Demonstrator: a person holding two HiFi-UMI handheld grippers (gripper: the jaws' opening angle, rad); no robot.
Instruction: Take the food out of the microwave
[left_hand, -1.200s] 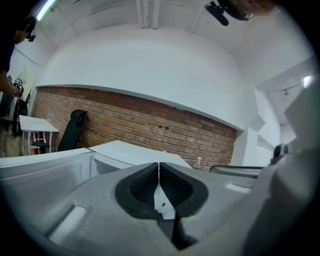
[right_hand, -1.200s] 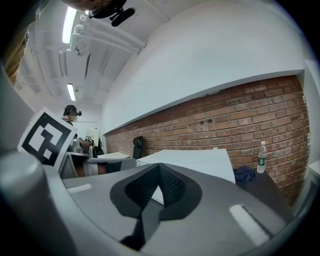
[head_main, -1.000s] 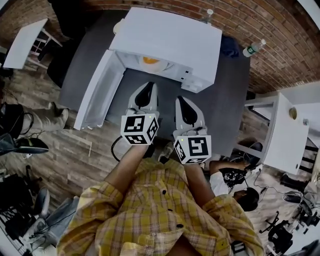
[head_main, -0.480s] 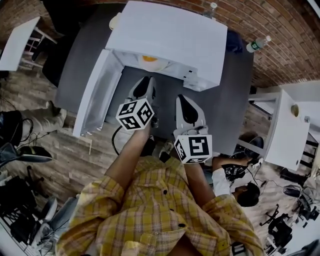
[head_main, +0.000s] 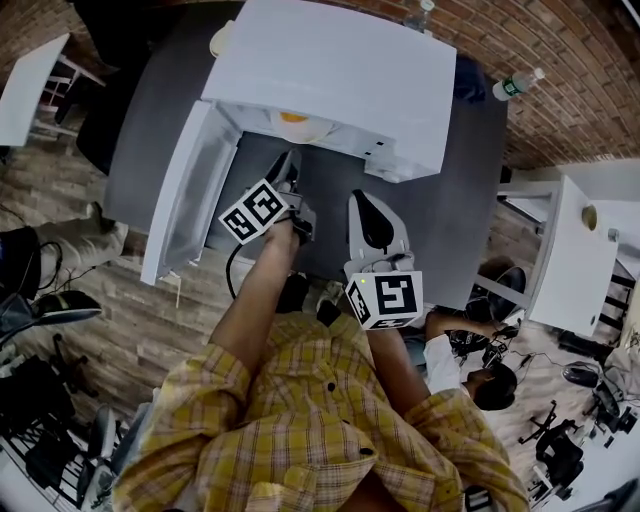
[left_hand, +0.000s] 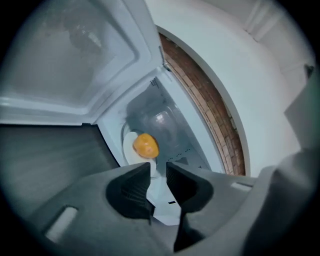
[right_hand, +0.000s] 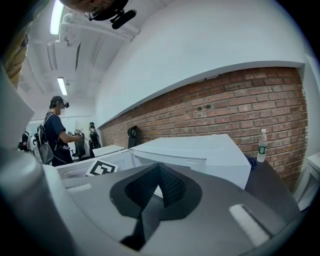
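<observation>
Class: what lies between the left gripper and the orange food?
Left gripper view: only the plate's bare rim separates the left gripper, jaws opening and empty, from the food.

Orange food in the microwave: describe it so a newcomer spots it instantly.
Find the white box microwave on the dark grey table, its door swung open. Inside lies a round white plate; the round orange food sits on it, the only coloured thing in the pale cavity.

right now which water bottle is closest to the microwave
The bottle peeking behind the microwave; the other bottle stands apart near the table's right edge.
</observation>
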